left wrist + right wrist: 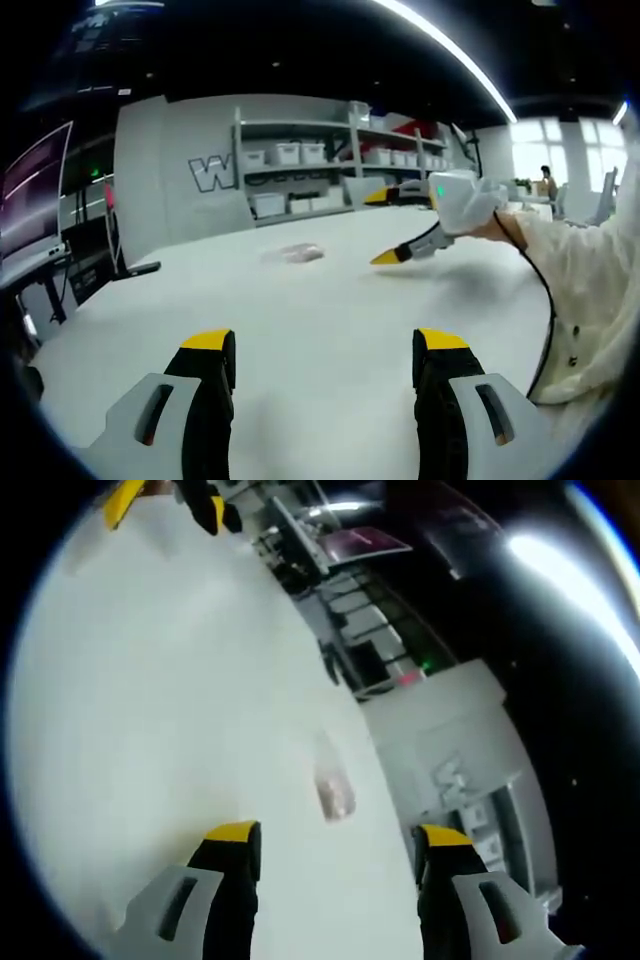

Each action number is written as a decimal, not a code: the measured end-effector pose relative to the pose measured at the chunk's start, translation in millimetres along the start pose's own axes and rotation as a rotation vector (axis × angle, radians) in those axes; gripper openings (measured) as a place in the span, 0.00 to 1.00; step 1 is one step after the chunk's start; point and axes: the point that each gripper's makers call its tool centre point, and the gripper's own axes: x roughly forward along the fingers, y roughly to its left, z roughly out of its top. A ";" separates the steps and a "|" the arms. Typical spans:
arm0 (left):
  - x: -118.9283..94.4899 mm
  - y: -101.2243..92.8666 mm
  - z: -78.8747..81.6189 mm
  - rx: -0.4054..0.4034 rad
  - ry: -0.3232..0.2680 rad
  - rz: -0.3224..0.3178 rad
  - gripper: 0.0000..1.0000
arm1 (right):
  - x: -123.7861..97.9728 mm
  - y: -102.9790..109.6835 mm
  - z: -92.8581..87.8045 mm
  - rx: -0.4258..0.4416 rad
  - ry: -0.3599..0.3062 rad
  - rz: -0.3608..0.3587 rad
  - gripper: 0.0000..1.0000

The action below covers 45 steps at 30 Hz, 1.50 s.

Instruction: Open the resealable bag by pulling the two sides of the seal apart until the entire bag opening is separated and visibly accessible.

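1. Resealable bag [293, 253] flat on the white desk [300, 340], well ahead of the left gripper [325, 352] and slightly left of its midline; in the right gripper view the same bag [333, 785] just ahead of the right gripper [340, 840], between the lines of its two jaws.
2. Clear and pale, with something pinkish inside; seal edge too blurred to place, so which end opens cannot be told.
3. Untouched by either gripper; seal judged not yet opened, step in hand judged the approach.
4. Left gripper spread wide, nothing between the jaws, low over bare desk.
5. Right gripper also spread and empty; seen from the left gripper view as yellow tips [400, 225] off to the right, above the desk and short of the bag, held by a hand in a pale sleeve [580, 300].
6. To do this well: find the seal edge first, bring one gripper to each lip, pinch only one layer of film apiece, close to the seal.
7. Then pull apart evenly along the whole opening; risk judged as the light bag sliding on the smooth desk, or both layers caught in one pinch.
8. Shelves with white bins [300, 160] far beyond the desk, clear of the work.
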 end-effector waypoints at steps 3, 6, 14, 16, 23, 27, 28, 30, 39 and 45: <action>0.0 0.1 0.1 -0.001 -0.001 -0.001 0.72 | 1.4 0.7 0.6 -0.002 -0.001 0.003 0.62; -0.1 0.2 -0.4 -0.002 0.000 0.000 0.72 | 2.1 1.3 1.0 -0.001 -0.001 0.004 0.62; -1.2 1.1 0.0 -0.004 -0.002 0.002 0.72 | 4.1 1.8 1.6 0.003 0.000 0.005 0.62; -1.4 1.2 0.5 -0.004 -0.004 0.002 0.72 | 4.4 2.0 2.6 0.002 -0.002 0.005 0.61; -2.3 1.3 -0.2 -0.006 -0.003 0.004 0.72 | 6.7 1.8 6.7 -0.005 -0.010 0.003 0.61; -2.7 1.1 -0.1 -0.007 -0.005 0.004 0.72 | 8.6 2.7 7.8 -0.006 -0.011 0.007 0.61; -2.9 1.1 -0.1 -0.008 -0.006 0.004 0.72 | 9.1 2.8 8.2 -0.007 -0.012 0.006 0.61; -3.0 1.3 -0.3 -0.009 -0.006 0.004 0.72 | 10.2 3.0 9.0 -0.010 -0.013 0.006 0.61; -4.3 3.0 -1.4 -0.013 -0.005 0.008 0.72 | 12.9 3.9 11.9 -0.009 -0.016 0.006 0.61; -4.1 3.0 -0.8 -0.013 -0.006 0.007 0.72 | 14.1 4.1 14.0 -0.012 -0.021 0.005 0.61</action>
